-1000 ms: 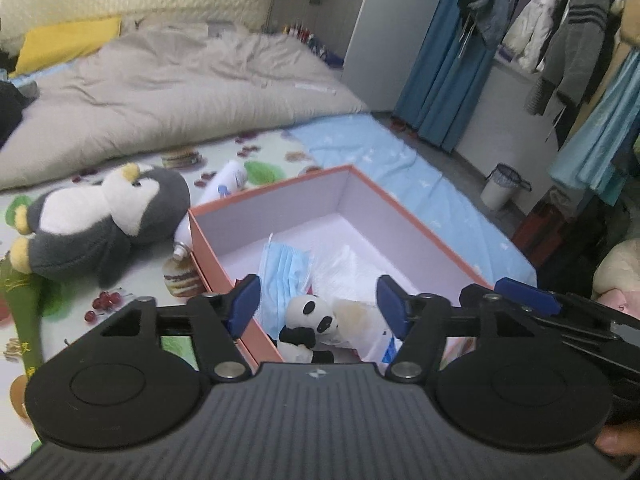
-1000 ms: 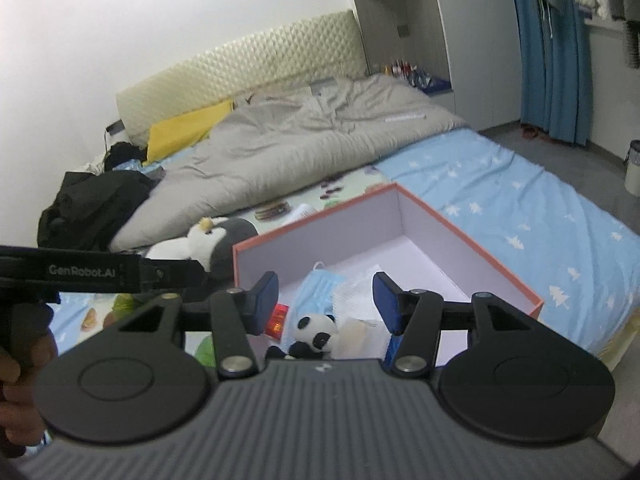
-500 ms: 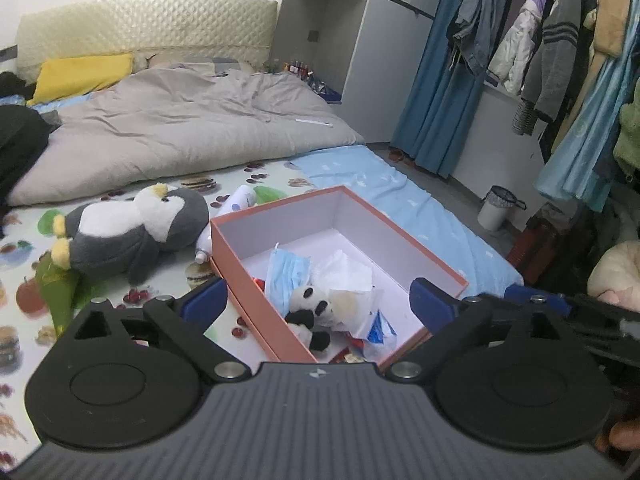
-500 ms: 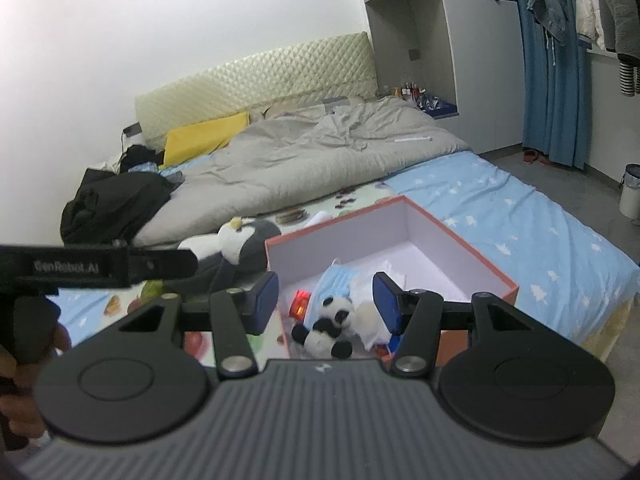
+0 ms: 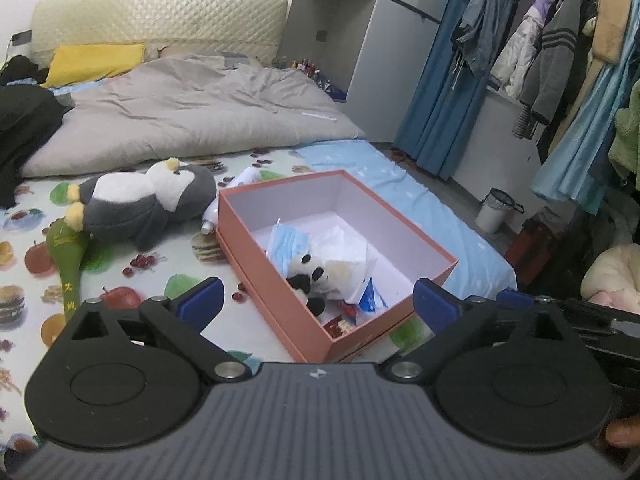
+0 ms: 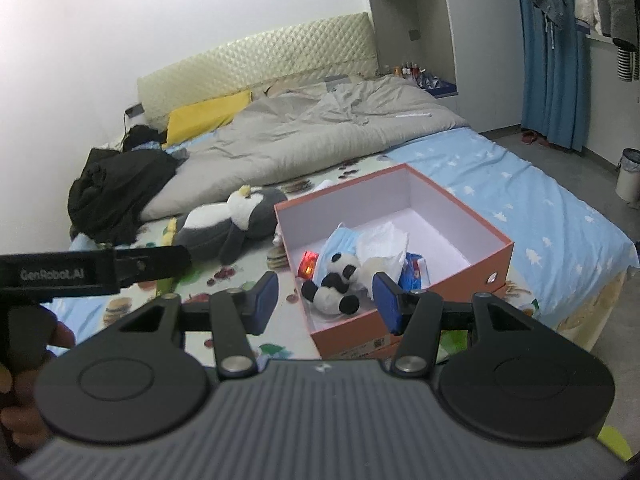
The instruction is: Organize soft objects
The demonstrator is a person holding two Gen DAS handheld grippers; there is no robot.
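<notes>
Left wrist, panda plush [image 5: 306, 278] in box [image 5: 276, 312], beyond wide, empty jaws

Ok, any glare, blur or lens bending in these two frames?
Left wrist view: sharp, evenly lit, wardrobe edges bow from the fisheye. Right wrist view: softer toward the dark corners, the red item in the box glows overexposed, and the panda stays clear.

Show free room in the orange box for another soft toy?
Free: the back half of the orange box, bare floor up to its far walls. Crowded: the near corner, with the panda, blue mask and white tissue.
</notes>
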